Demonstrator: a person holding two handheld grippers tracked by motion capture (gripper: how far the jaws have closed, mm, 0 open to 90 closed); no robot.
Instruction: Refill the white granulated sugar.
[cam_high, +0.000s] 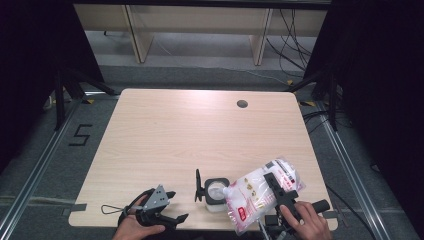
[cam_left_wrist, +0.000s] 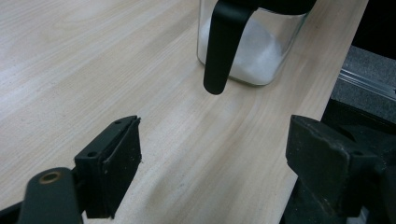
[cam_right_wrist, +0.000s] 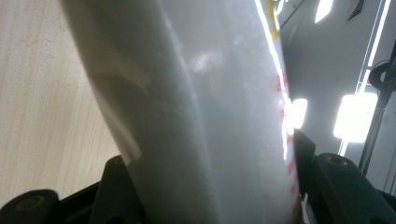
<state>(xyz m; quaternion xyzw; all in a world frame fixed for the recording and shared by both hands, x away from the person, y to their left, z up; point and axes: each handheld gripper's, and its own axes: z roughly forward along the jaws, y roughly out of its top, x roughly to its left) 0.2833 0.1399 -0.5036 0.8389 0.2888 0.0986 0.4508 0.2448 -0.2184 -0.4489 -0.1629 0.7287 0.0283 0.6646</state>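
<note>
High view: white bag (cam_high: 257, 197) held tilted by right gripper (cam_high: 281, 192) near table (cam_high: 200, 130) front edge, spout over open jar (cam_high: 216, 194). Left gripper (cam_high: 160, 210) seen left of jar.

Left gripper view: jaws spread apart, nothing between; jar (cam_left_wrist: 252, 51) ahead.

Right gripper view: bag (cam_right_wrist: 201, 121) clamped between jaws.

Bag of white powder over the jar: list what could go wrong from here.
1. The bag, clamped by the right gripper, tips its corner at the small jar mouth; powder may spill onto the table.
2. The left gripper sits open beside the jar, not holding it, so a nudge from the bag could shift or tip it near the table edge.
</note>
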